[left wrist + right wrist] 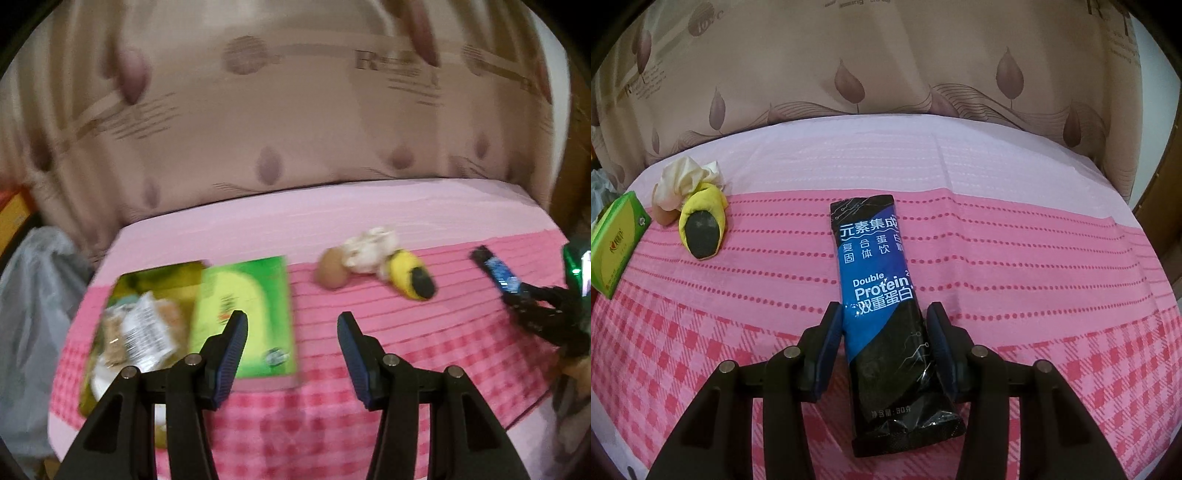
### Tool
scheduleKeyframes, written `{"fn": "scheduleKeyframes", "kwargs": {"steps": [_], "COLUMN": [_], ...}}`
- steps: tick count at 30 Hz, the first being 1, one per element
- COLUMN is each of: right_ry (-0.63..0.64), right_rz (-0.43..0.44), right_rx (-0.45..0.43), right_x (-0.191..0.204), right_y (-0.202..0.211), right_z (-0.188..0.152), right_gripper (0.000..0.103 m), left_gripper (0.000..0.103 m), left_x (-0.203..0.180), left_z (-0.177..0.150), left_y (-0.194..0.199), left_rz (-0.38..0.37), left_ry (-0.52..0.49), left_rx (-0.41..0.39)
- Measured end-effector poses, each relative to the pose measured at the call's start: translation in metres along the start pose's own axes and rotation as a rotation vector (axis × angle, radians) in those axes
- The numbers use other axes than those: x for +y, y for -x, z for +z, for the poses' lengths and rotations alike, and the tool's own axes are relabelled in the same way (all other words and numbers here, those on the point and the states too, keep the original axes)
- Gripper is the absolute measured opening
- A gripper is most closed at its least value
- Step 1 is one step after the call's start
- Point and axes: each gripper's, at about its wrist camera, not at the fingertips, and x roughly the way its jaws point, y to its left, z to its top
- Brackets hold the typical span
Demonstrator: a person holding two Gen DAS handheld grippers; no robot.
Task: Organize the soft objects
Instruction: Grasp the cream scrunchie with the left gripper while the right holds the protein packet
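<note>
My right gripper [884, 306] is shut on a black and blue protein pouch [875, 280], its pads pressing the pouch's two long edges just above the pink cloth. In the left wrist view the same pouch [495, 269] shows at the far right. A yellow and black soft toy [410, 277] [701, 225] lies beside a crumpled white cloth [369, 247] [683, 177] and a brown egg-shaped thing [330, 271] [663, 216]. My left gripper [291, 315] hangs open over the cloth, nothing between its fingers, next to a green box [258, 288] [617, 243].
An olive tray [162, 277] holding snack packets [147, 332] sits left of the green box. The table wears a pink checked cloth [1034, 258]. A patterned beige curtain [295, 110] hangs close behind it. A grey plastic bag [33, 295] slumps off the table's left edge.
</note>
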Motion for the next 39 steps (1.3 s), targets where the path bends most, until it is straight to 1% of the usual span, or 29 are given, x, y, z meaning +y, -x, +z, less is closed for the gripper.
{"fn": "scheduleKeyframes", "kwargs": {"steps": [1,2,5,11,16,20,25,31,33,34,36,39], "right_ry": [-0.003,-0.005,-0.007,-0.014,-0.015,-0.020,-0.019,-0.019,-0.019,-0.020,-0.018,-0.016], "right_rz": [0.004,0.007,0.011,0.024,0.036,0.049,0.057,0.061,0.060,0.060,0.061,0.062], "right_rx": [0.000,-0.001,-0.001,-0.002,-0.002,-0.003,-0.002,-0.002,-0.002,-0.003,-0.002,-0.002], "right_x": [-0.001,-0.001,-0.002,-0.003,-0.004,-0.007,-0.008,-0.008,-0.008,-0.008,-0.008,-0.008], "right_y": [0.000,0.000,0.001,0.001,0.000,0.000,0.000,0.000,0.001,0.001,0.001,0.000], "right_z": [0.000,0.000,-0.001,-0.001,-0.001,0.000,0.001,0.002,0.002,0.002,0.003,0.003], "right_gripper": [0.044,0.044,0.045,0.046,0.047,0.047,0.049,0.049,0.050,0.050,0.050,0.051], "left_gripper": [0.052,0.052,0.052,0.052,0.052,0.052,0.052,0.052,0.030,0.011,0.008,0.005], "left_x": [-0.004,-0.010,-0.025,-0.052,-0.072,-0.078,-0.079,-0.082,-0.083,-0.084,-0.084,-0.086], "left_z": [0.004,0.009,0.022,0.045,0.055,0.062,0.070,0.077,0.077,0.076,0.075,0.075], "left_y": [-0.004,-0.010,-0.025,-0.061,-0.089,-0.110,-0.138,-0.154,-0.155,-0.156,-0.157,-0.152], "left_rz": [-0.017,-0.051,-0.097,-0.151,-0.146,-0.153,-0.131,-0.185,-0.208,-0.215,-0.224,-0.220], "left_ry": [-0.001,-0.006,-0.023,-0.059,-0.116,-0.112,-0.098,-0.093,-0.093,-0.095,-0.089,-0.093], "left_rx": [0.008,0.017,0.030,0.067,0.112,0.148,0.190,0.224,0.229,0.231,0.244,0.229]}}
